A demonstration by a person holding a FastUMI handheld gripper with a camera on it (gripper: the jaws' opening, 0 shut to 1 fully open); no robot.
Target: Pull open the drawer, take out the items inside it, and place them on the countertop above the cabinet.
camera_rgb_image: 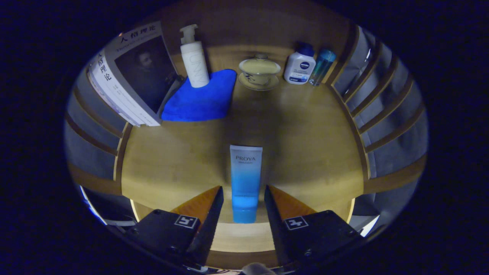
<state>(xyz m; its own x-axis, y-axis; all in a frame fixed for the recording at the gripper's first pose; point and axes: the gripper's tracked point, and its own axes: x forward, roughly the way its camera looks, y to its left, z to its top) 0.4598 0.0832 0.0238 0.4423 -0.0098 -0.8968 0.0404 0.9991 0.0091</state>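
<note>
Tube lies flat on the wooden countertop, cap end between the fingers of the gripper, crimped end pointing away toward the blue cloth. The jaws stand open, one either side of the tube, with a gap each side; neither appears to press it. Judgement: release looks complete. Withdraw straight back, keeping the fingers parallel to the tube, so it is not nudged or rolled.

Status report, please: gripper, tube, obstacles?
Gripper open, fingers either side of the tube, gaps visible. Tube lies flat on the countertop. Cloth and bottles well beyond.
</note>
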